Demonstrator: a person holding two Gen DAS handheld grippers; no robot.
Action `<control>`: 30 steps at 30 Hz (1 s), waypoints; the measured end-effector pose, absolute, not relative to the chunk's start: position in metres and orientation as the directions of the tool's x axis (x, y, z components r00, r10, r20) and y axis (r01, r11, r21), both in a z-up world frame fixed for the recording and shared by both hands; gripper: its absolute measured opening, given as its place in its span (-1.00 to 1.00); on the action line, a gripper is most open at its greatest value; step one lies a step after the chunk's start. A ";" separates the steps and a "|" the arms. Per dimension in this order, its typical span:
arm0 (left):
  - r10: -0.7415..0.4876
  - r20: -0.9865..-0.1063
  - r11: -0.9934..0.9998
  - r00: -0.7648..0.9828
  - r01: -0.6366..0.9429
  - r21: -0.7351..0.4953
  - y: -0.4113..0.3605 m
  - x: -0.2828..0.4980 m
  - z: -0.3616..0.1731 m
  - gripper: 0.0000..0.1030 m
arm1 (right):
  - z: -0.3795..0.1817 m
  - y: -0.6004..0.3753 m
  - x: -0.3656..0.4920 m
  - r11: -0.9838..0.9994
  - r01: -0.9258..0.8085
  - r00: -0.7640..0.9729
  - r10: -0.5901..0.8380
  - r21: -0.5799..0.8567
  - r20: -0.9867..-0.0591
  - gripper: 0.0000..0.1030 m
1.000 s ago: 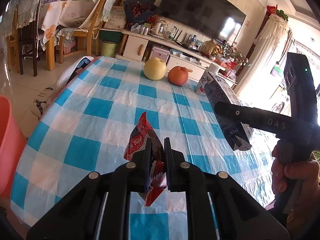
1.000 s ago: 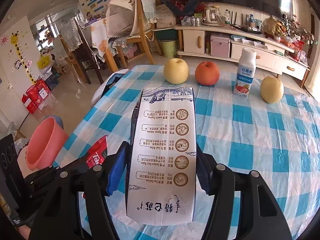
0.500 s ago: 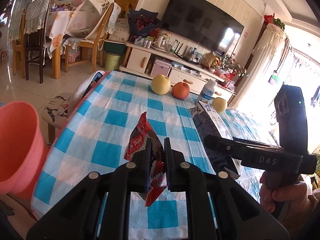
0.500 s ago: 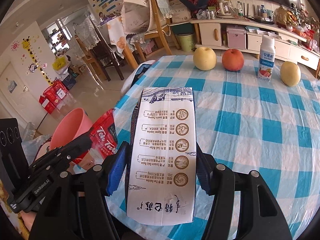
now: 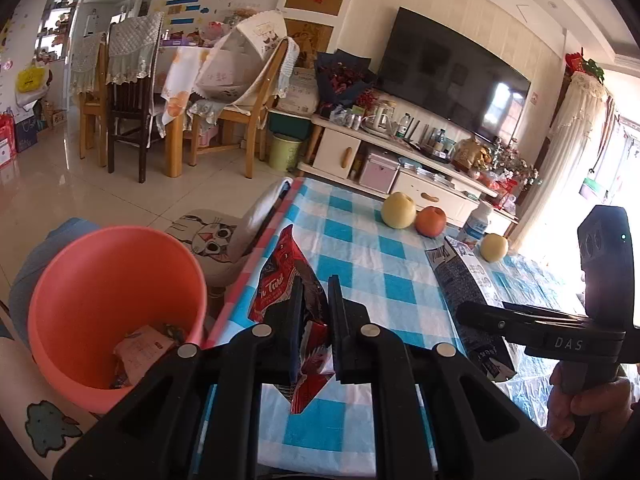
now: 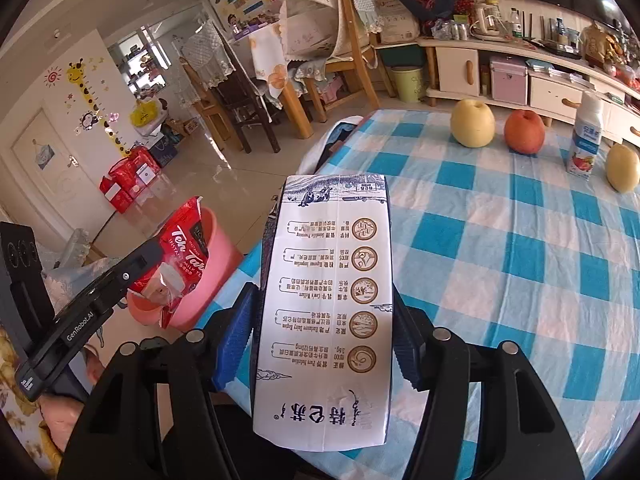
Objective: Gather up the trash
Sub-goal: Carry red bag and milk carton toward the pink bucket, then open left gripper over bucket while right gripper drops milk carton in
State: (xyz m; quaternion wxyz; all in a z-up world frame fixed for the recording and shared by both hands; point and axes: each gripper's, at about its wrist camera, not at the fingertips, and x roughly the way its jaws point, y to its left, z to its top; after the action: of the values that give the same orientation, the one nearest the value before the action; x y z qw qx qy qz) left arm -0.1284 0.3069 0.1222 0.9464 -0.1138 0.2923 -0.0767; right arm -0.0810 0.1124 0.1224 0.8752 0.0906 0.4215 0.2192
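Note:
My left gripper (image 5: 314, 284) is shut on a red snack wrapper (image 5: 282, 280) and holds it at the table's left edge, beside a pink bin (image 5: 108, 276) on the floor. The bin holds some trash. My right gripper (image 6: 322, 304) is shut on a white milk carton (image 6: 332, 296) and holds it above the blue checked table (image 6: 520, 248). In the right wrist view the wrapper (image 6: 180, 256) hangs in front of the bin (image 6: 216, 264). The carton also shows in the left wrist view (image 5: 468, 292).
Two yellow pears (image 6: 472, 122) (image 6: 622, 168), a red apple (image 6: 524, 130) and a small drink bottle (image 6: 584, 148) stand at the table's far side. A stool with a cat cushion (image 5: 212, 236) stands left of the table. Chairs stand beyond.
Both grippers have pulled back and to the left with their loads. The pink bin has come into fuller view, and the wrapper is now near it at the table edge.

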 end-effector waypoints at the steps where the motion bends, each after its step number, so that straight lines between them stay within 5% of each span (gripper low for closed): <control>1: -0.195 -0.536 0.965 0.822 0.062 -0.256 0.314 -0.129 0.122 -0.74 | 0.123 0.120 -0.080 0.883 -0.316 0.543 0.467 0.346 -0.698 0.22; 11: -0.063 -0.548 0.978 0.834 -0.058 -0.201 0.366 -0.124 0.112 -0.74 | 0.129 0.204 -0.061 0.825 -0.430 0.473 0.551 0.366 -0.687 0.22; 30: -0.010 -0.629 0.953 0.777 -0.182 -0.240 0.441 -0.108 0.065 -0.74 | 0.113 0.332 -0.027 0.747 -0.574 0.374 0.604 0.336 -0.704 0.22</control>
State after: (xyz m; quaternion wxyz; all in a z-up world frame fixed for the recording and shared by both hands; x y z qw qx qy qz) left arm -0.1078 0.4408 0.0646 0.9314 -0.1453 0.3304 0.0462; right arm -0.0267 0.3321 0.1133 0.8286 0.0174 0.4321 0.3556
